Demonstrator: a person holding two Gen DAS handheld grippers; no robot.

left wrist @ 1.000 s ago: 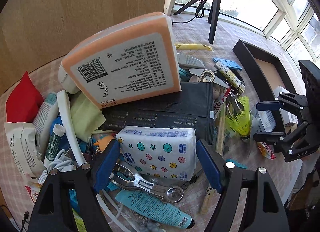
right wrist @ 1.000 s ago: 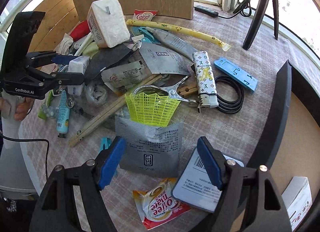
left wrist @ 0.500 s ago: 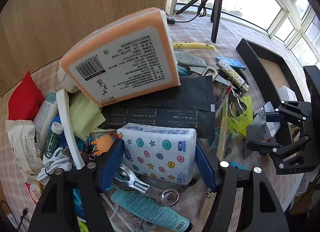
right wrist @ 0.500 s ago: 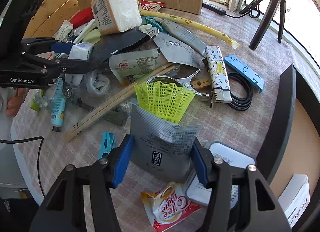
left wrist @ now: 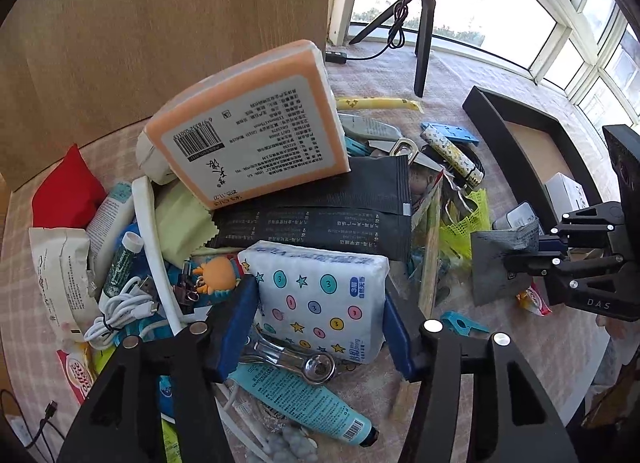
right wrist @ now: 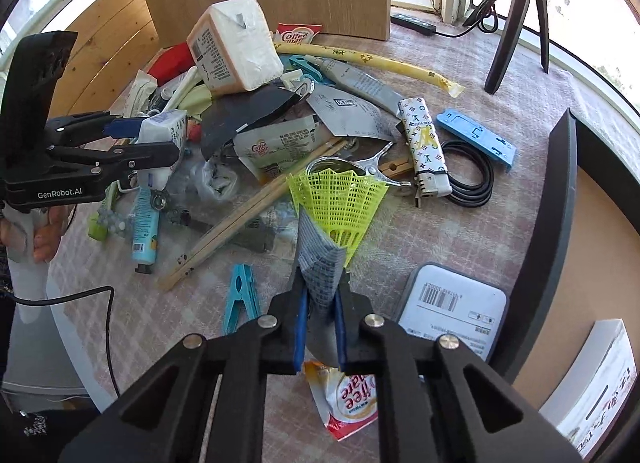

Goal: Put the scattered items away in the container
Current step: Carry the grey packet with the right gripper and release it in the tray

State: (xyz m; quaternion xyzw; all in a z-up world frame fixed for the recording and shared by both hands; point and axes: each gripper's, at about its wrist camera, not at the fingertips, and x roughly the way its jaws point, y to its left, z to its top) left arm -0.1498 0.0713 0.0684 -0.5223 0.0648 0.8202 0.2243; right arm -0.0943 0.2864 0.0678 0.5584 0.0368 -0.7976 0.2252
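A white tissue pack printed with dots and stars lies in the pile of clutter. My left gripper has its blue pads against both sides of the pack, and the jaws are closing. The right wrist view shows that pack between the left gripper's fingers. My right gripper is closing on a grey foil sachet, which is folded upright between its pads. The same sachet shows in the left wrist view. The black-rimmed container stands at the right.
An orange-edged tissue brick leans on a black sachet. A yellow shuttlecock, chopsticks, a lighter and a blue clip lie around. A white labelled box sits by the container wall. A tripod stands at the back.
Right jaws went from wide open to pinching the grey sachet, which now stands folded. Left jaws narrowed onto the tissue pack. Both hands stayed about where they were.
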